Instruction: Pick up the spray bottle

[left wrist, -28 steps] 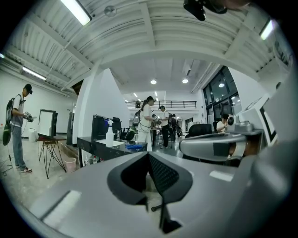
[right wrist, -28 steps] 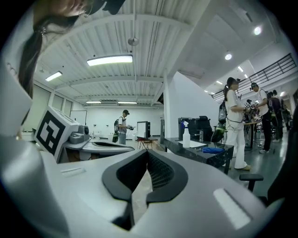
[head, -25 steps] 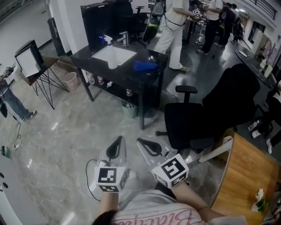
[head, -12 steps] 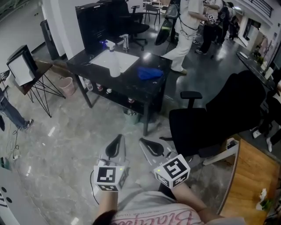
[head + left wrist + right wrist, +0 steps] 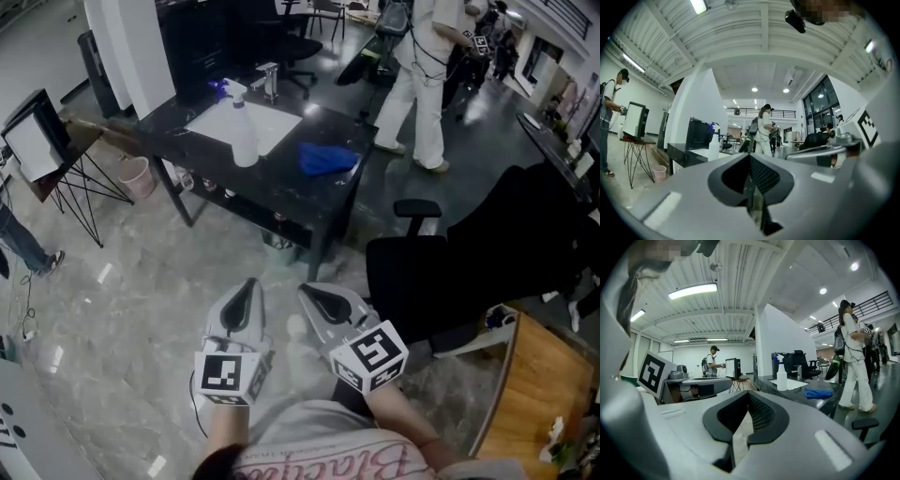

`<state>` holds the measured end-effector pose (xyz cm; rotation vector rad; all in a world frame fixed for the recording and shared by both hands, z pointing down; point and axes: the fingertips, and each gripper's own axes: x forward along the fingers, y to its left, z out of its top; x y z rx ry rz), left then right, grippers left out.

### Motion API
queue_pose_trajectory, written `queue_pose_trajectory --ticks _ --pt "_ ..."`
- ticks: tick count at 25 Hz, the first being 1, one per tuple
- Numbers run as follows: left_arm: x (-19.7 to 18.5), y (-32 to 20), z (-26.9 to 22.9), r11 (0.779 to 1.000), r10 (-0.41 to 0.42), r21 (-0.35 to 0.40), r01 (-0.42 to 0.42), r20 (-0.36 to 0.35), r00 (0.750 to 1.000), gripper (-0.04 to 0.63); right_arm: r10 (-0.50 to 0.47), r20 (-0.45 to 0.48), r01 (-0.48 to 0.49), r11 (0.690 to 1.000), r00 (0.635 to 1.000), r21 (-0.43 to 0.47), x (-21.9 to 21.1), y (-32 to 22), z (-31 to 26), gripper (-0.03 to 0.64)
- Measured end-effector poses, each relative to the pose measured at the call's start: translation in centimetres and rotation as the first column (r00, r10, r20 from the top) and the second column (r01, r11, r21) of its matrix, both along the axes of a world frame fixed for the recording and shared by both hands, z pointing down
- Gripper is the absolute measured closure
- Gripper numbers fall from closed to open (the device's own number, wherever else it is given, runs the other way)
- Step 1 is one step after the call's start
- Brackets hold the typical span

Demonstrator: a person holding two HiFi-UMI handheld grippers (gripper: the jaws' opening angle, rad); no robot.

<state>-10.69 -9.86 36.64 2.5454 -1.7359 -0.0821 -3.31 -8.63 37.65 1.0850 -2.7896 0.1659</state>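
Observation:
The white spray bottle [image 5: 244,139] with a blue trigger stands upright on the black table [image 5: 281,192], at the edge of a white mat [image 5: 258,120]. Both grippers are held side by side over the floor, well short of the table and pointing at it. My left gripper [image 5: 249,287] is shut and empty. My right gripper [image 5: 309,292] beside it has its jaws together with nothing between them. The bottle [image 5: 714,146] shows small and far off in the left gripper view, past the left gripper [image 5: 750,157]. In the right gripper view the bottle [image 5: 782,377] stands beyond the right gripper [image 5: 749,401].
A blue cloth [image 5: 328,157] lies on the table right of the bottle, and a tap [image 5: 270,80] stands at the back. A black office chair [image 5: 469,272] is close on the right, next to a wooden desk [image 5: 544,394]. A person in white [image 5: 422,84] walks behind the table. A pink bin [image 5: 136,175] and a stand [image 5: 37,141] are at left.
The table and bottle have come nearer and lower in the head view as both grippers advanced toward them. The person in white has walked to the right. Both grippers' jaws look unchanged.

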Motion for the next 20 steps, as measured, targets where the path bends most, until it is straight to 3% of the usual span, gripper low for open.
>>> queue_pose_trajectory --ticks 13,16,20 --pt "-0.8 -16.5 0.4 0.999 -0.036 -0.037 0.037 0.041 0.999 0.577 -0.049 0.013 0.049 0.999 0.999 -0.02 -1.0 -16.1 -0.4 0.615" --pt "-0.7 -20.4 1.0 0.997 -0.028 -0.064 0.032 0.061 0.998 0.512 -0.065 0.009 0.066 0.997 0.998 -0.027 -1.4 -19.8 -0.5 0.615" --pt "-1.3 -25.3 1.1 0.997 -0.051 -0.054 0.056 0.081 0.995 0.492 -0.101 0.013 0.101 0.994 0.995 -0.029 -2.2 -23.9 -0.8 0.615"
